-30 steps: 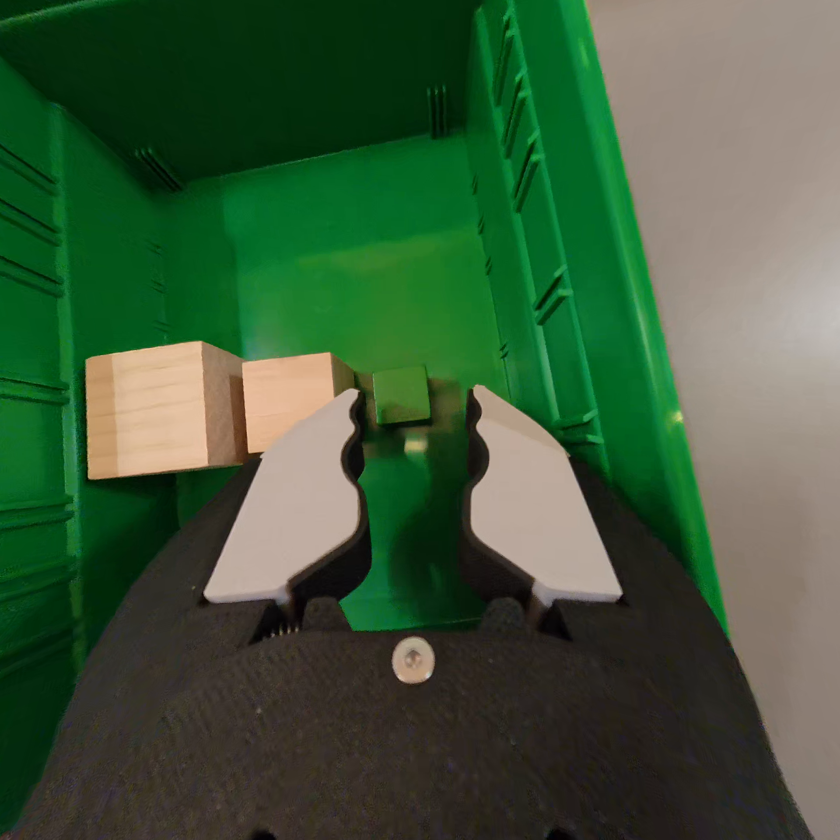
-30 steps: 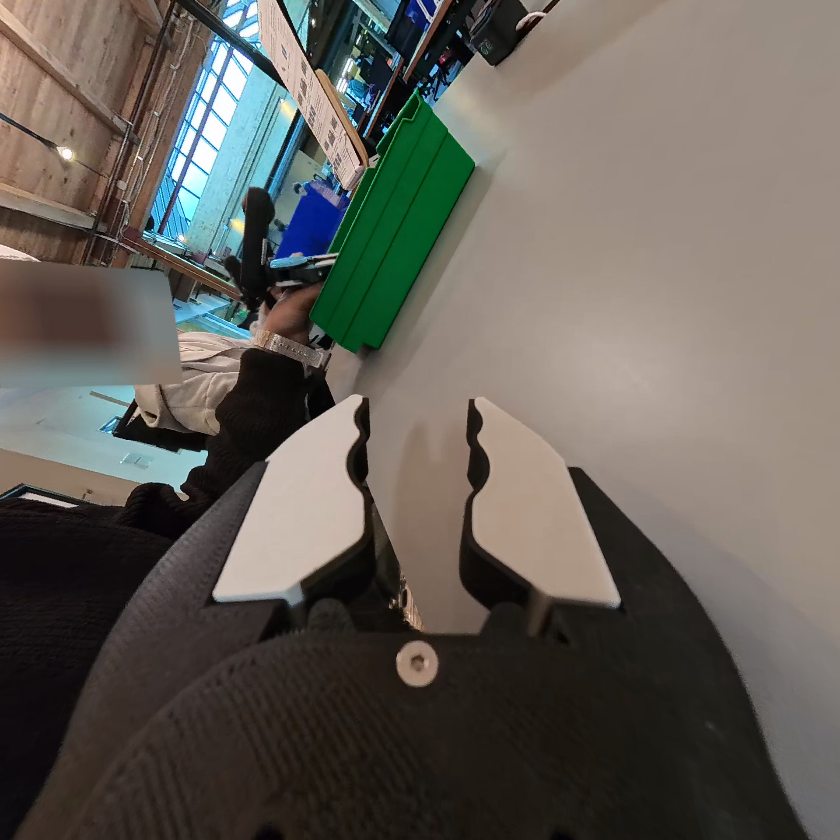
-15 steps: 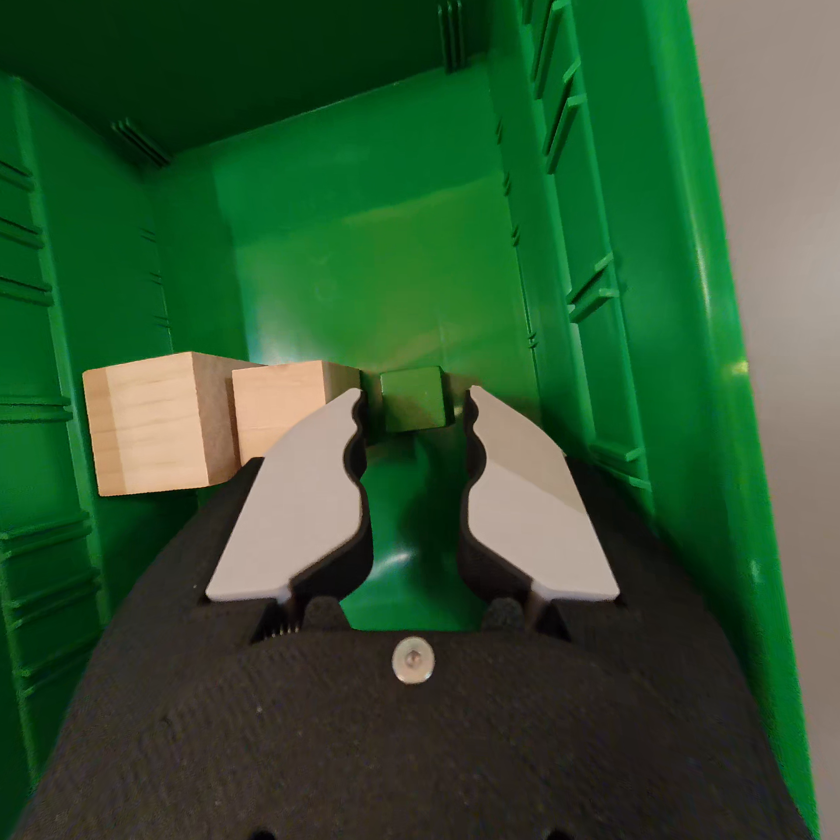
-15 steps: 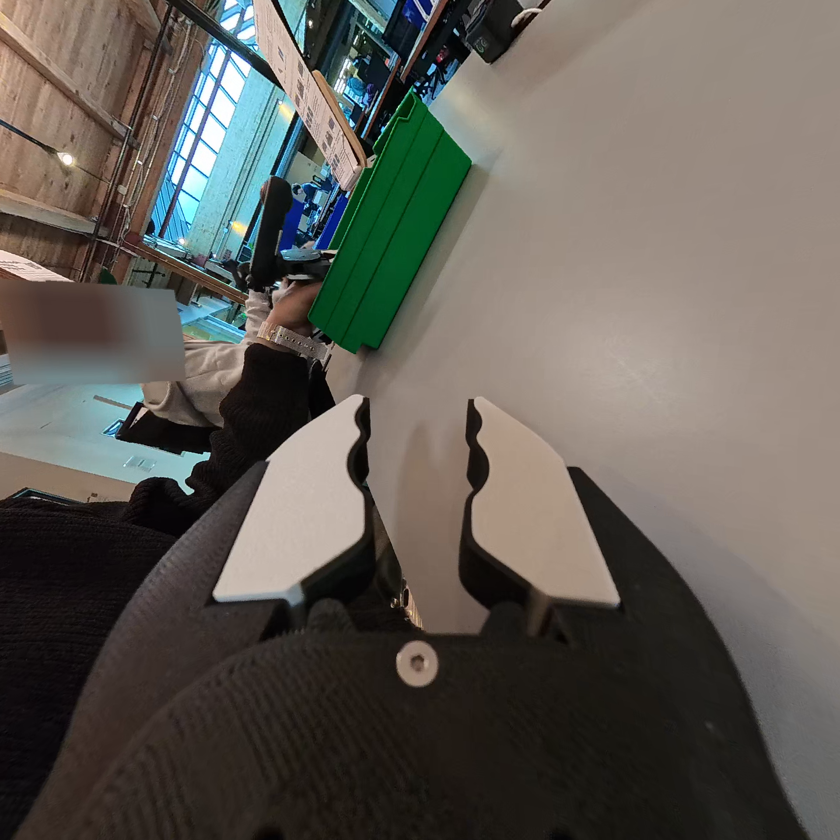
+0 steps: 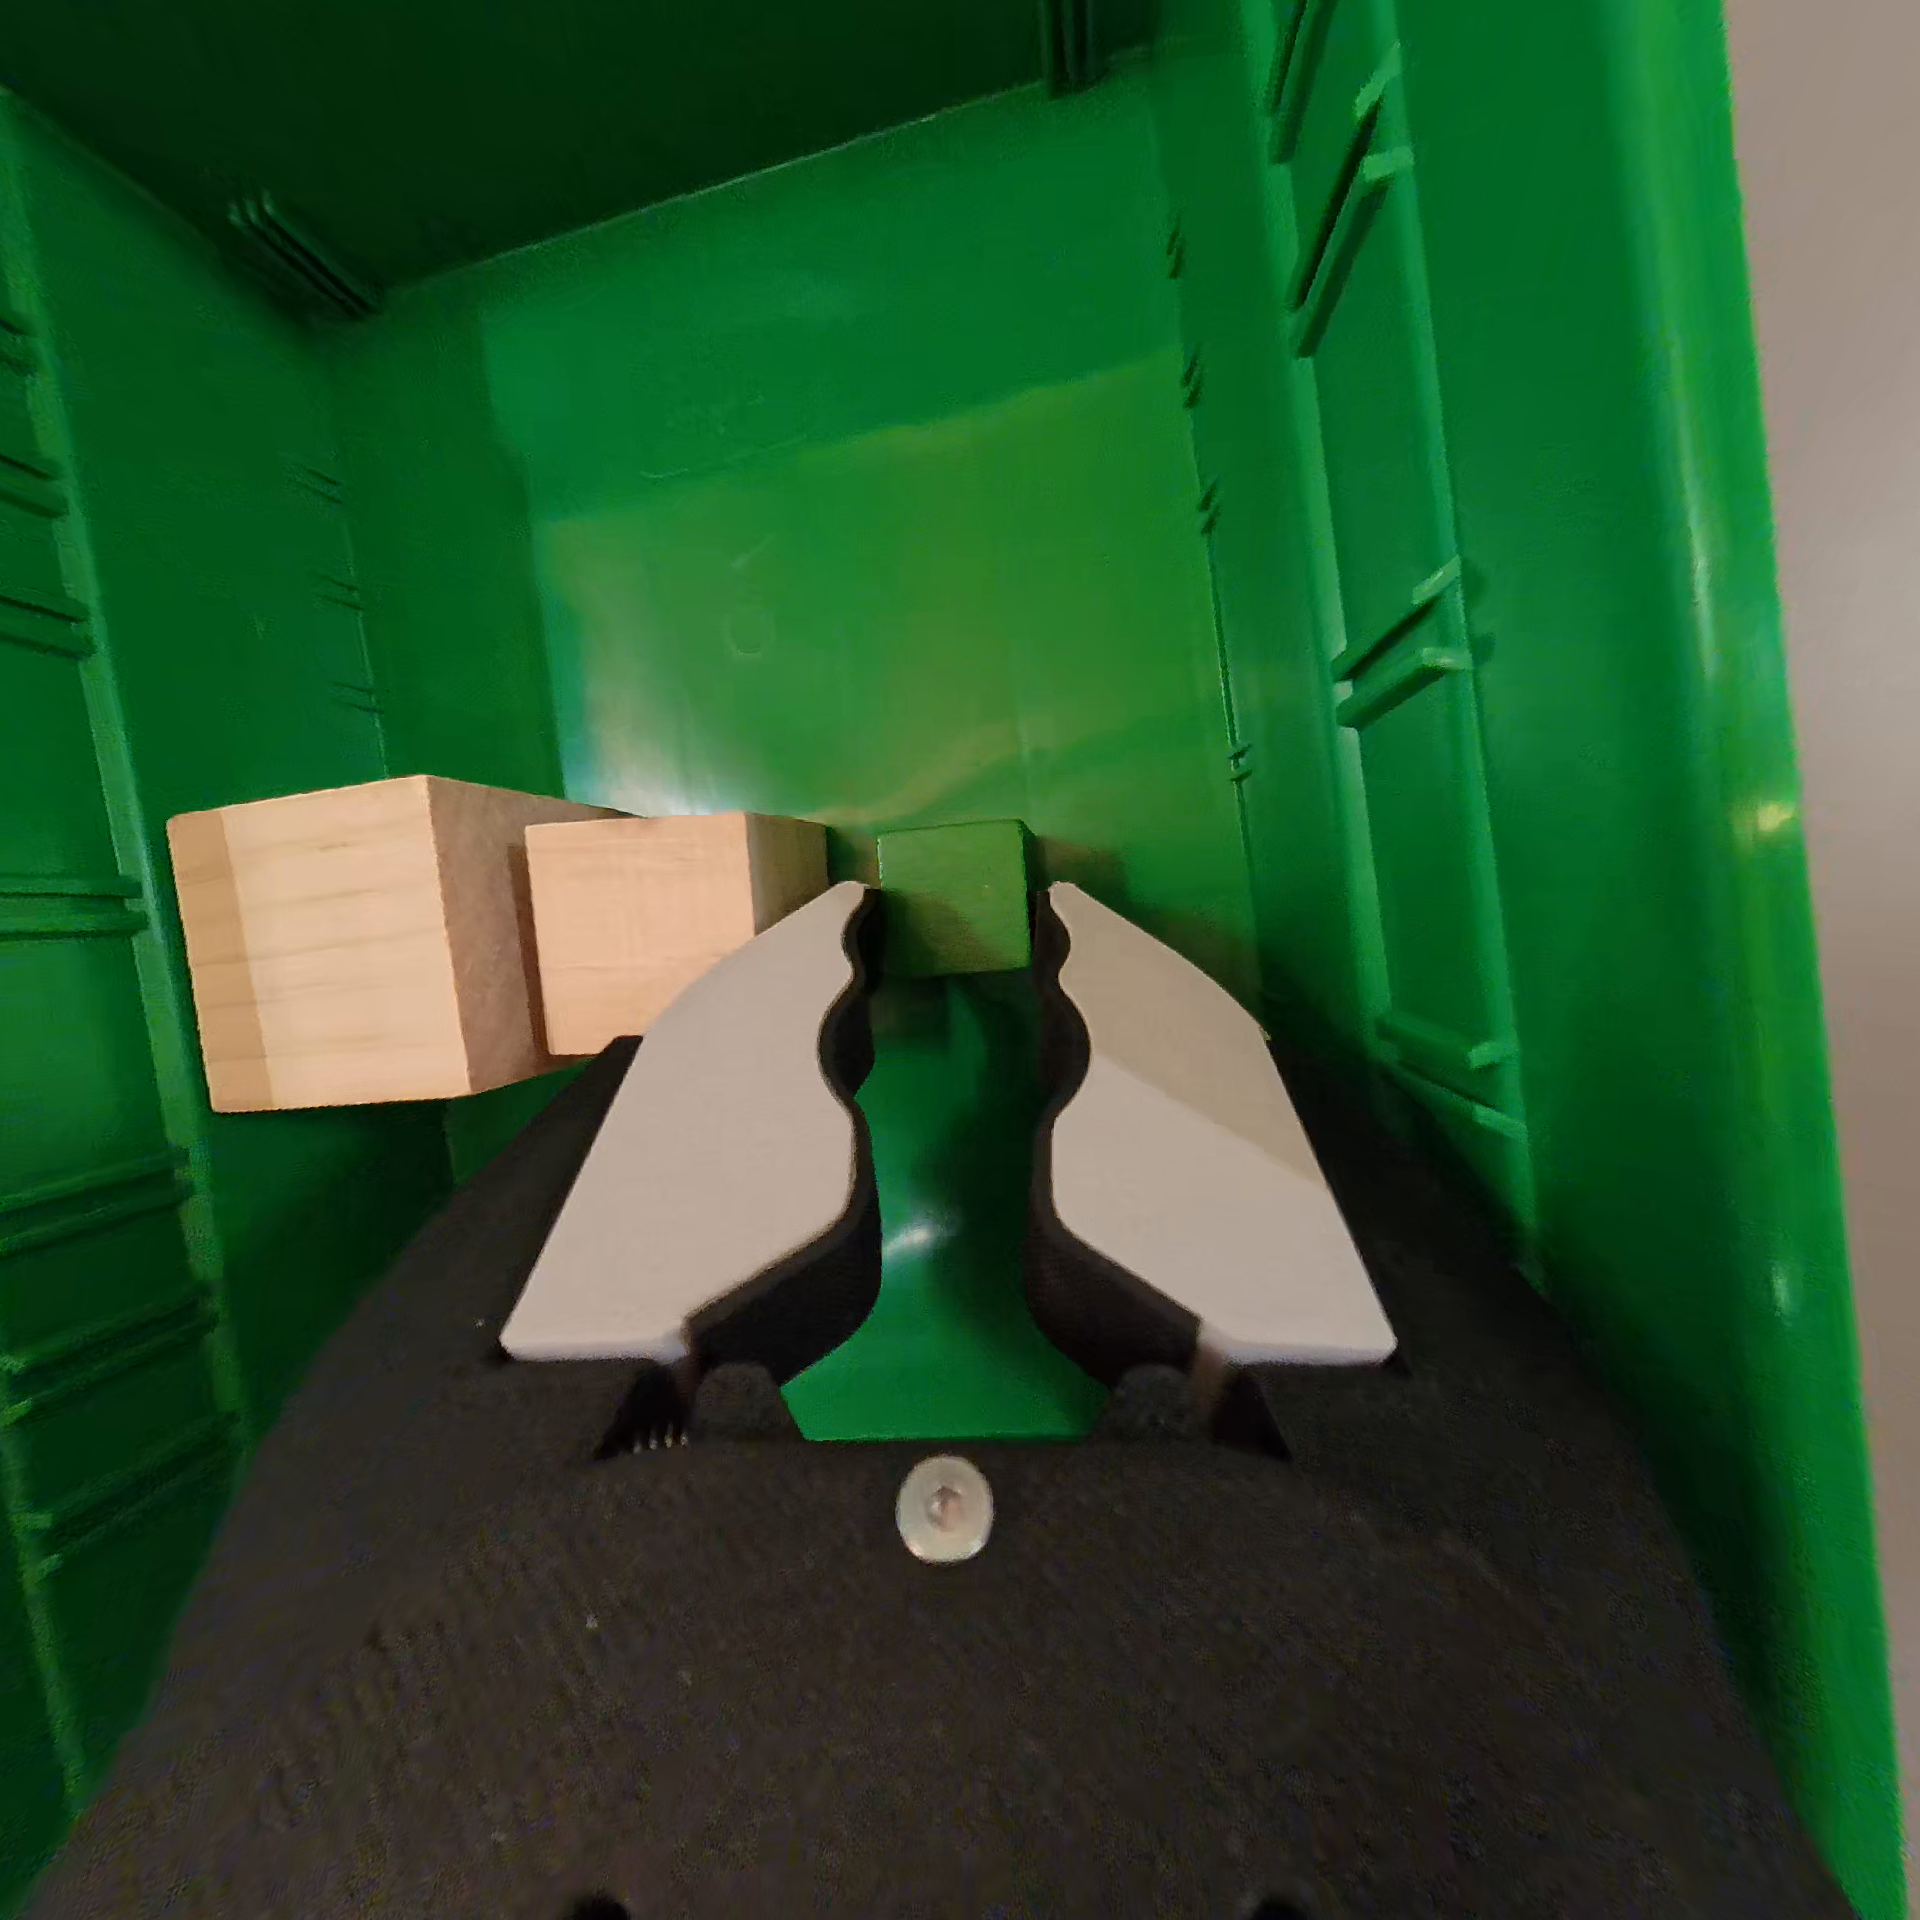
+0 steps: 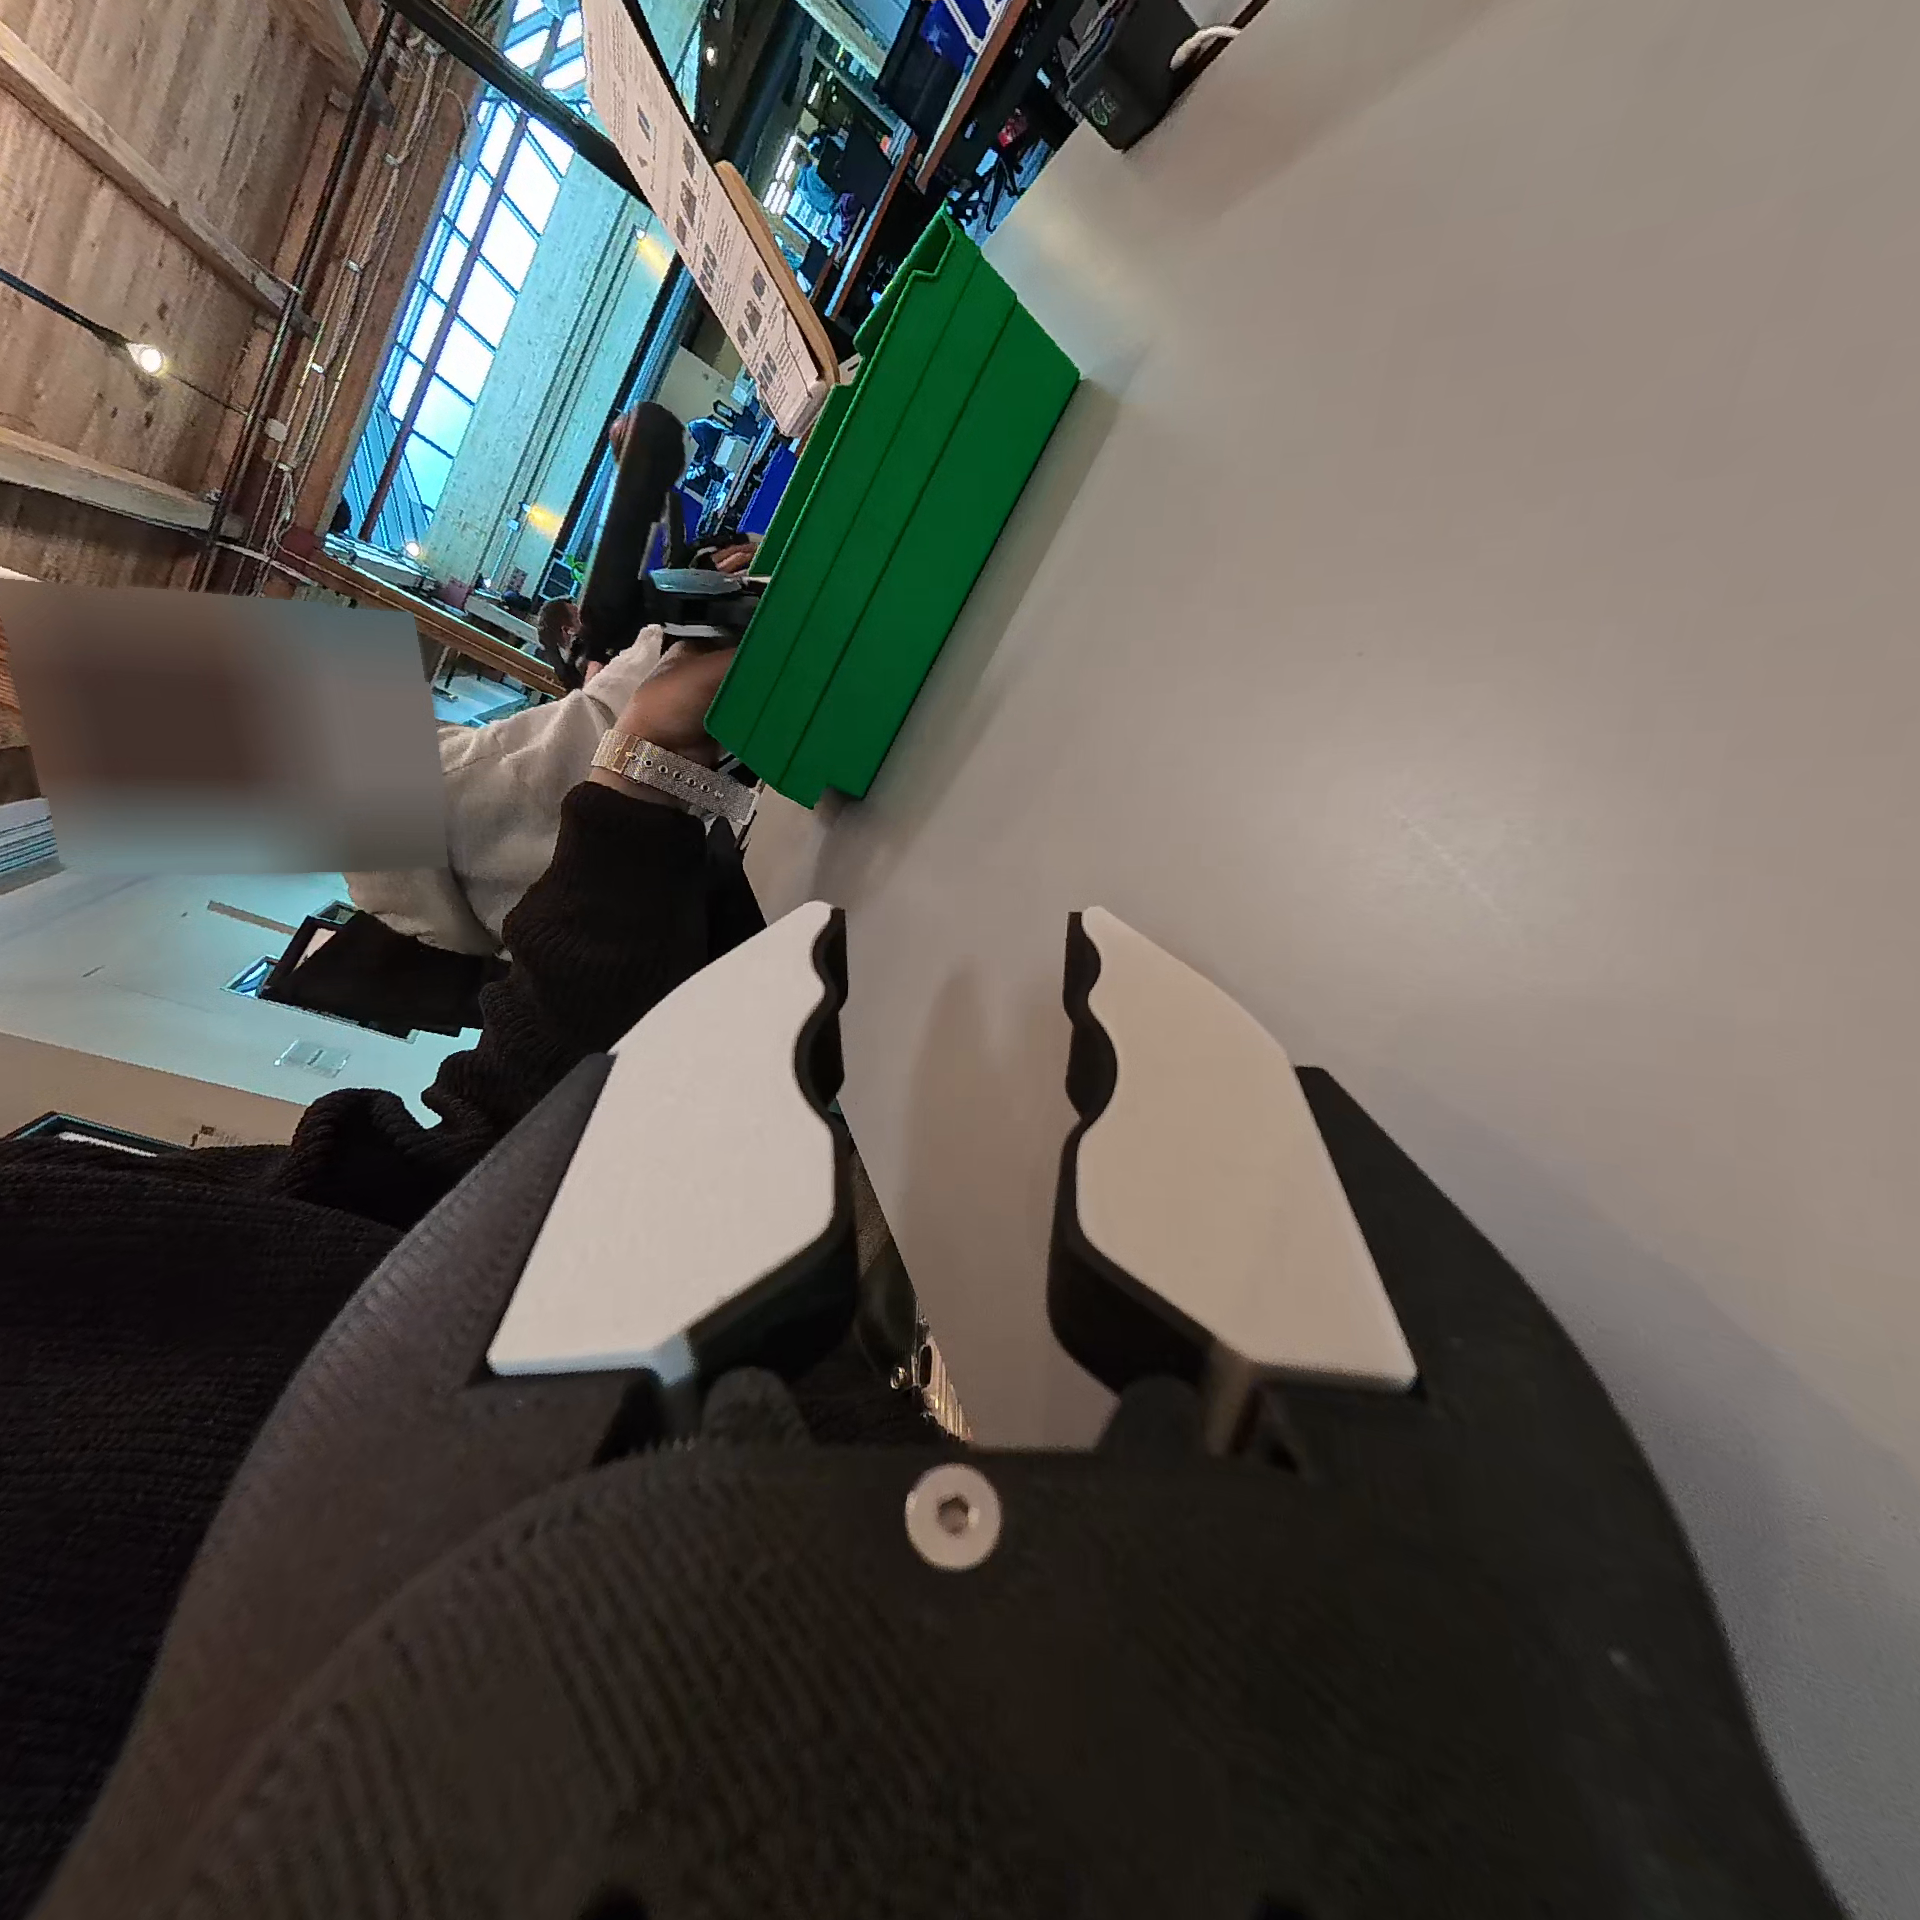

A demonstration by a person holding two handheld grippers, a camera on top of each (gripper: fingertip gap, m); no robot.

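Note:
My left gripper (image 5: 954, 909) is deep inside a green plastic bin (image 5: 831, 499). Its two fingertips press on either side of a small green cube (image 5: 951, 878) on the bin's floor. Two pale wooden cubes sit just left of it: a smaller one (image 5: 644, 925) beside the left finger and a larger one (image 5: 332, 935) against the bin's left wall. My right gripper (image 6: 951, 925) is open and empty over the grey table (image 6: 1455, 727), well away from the bin (image 6: 904, 540).
The bin's ribbed right wall (image 5: 1382, 665) stands close to the right finger. In the right wrist view a person's hand (image 6: 665, 696) with a wristwatch holds the other gripper (image 6: 665, 592) at the bin's near end. A dark device (image 6: 1122, 83) sits at the table's far edge.
My left gripper moved forward into the bin until the green cube sat between its tips, then its jaws narrowed onto the cube. The right gripper stayed put.

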